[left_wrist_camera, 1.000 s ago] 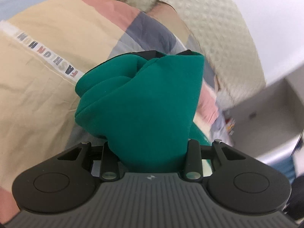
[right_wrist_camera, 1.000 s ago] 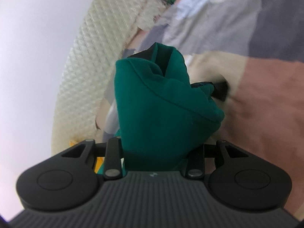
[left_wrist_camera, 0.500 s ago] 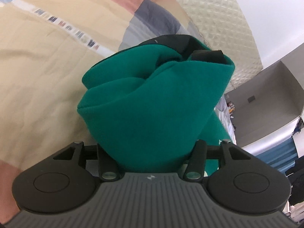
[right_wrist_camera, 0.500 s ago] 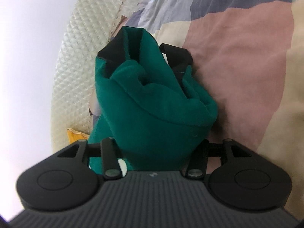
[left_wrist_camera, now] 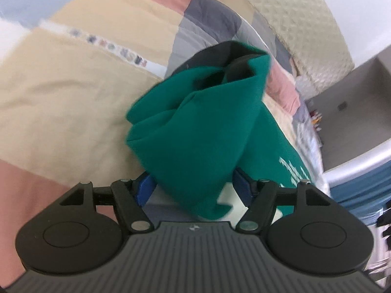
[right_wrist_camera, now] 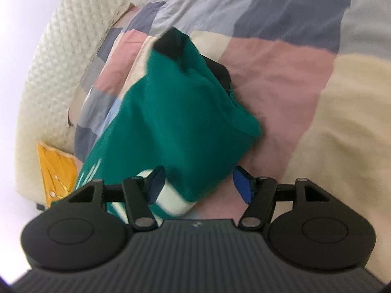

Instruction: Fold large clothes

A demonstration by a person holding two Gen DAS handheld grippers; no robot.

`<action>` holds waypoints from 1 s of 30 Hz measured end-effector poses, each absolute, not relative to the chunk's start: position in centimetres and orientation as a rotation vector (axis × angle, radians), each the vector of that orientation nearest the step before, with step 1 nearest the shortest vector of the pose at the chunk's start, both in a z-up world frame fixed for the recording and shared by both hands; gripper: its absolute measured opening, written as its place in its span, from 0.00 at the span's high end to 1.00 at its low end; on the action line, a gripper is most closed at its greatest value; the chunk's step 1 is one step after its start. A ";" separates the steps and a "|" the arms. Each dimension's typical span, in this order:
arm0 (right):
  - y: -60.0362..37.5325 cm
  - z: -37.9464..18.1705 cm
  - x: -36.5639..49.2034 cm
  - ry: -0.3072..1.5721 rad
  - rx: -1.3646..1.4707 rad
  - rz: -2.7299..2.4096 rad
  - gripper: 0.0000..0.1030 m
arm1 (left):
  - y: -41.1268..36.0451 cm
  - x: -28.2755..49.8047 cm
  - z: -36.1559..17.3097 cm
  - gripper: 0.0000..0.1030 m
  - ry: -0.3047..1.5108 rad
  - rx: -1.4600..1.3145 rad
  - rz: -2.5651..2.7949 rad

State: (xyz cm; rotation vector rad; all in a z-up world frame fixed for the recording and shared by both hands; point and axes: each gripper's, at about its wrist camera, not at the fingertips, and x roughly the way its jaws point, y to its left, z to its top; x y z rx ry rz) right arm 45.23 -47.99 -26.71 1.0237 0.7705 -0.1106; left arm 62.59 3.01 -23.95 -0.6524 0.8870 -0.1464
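Letting the green garment go

Opening both grippers, you have just been widening the jaws, and the cloth sits loosely between them. In the left gripper (left_wrist_camera: 195,190) view the garment (left_wrist_camera: 202,131) is bunched over the fingers, and the blue pads (left_wrist_camera: 144,190) stand clear of it on both sides. The right gripper (right_wrist_camera: 198,188) shows the same: pads apart, cloth draped through the gap, white print and a pale band hanging at its lower edge. You hold both tools tilted down over the quilt (left_wrist_camera: 73,92), likely so the fold drops flat onto the bed. Beyond lies the cream headboard (right_wrist_camera: 61,48); a yellow item (right_wrist_camera: 56,168) lies by it.
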 end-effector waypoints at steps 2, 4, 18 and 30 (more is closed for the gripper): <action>-47.7 -24.8 44.2 0.772 0.999 -0.122 0.37 | 2.8 61.1 -21.3 0.29 0.875 -0.588 -0.143; -47.3 -22.2 42.8 0.753 0.971 -0.113 0.37 | 2.5 59.1 -18.2 0.29 0.855 -0.519 -0.149; -40.8 -4.9 31.3 0.628 0.630 0.044 0.37 | -0.5 40.4 -0.1 0.18 0.653 -0.198 -0.237; -34.8 -1.0 19.0 0.476 0.380 0.140 0.37 | -1.7 23.7 3.7 0.02 0.494 -0.001 -0.211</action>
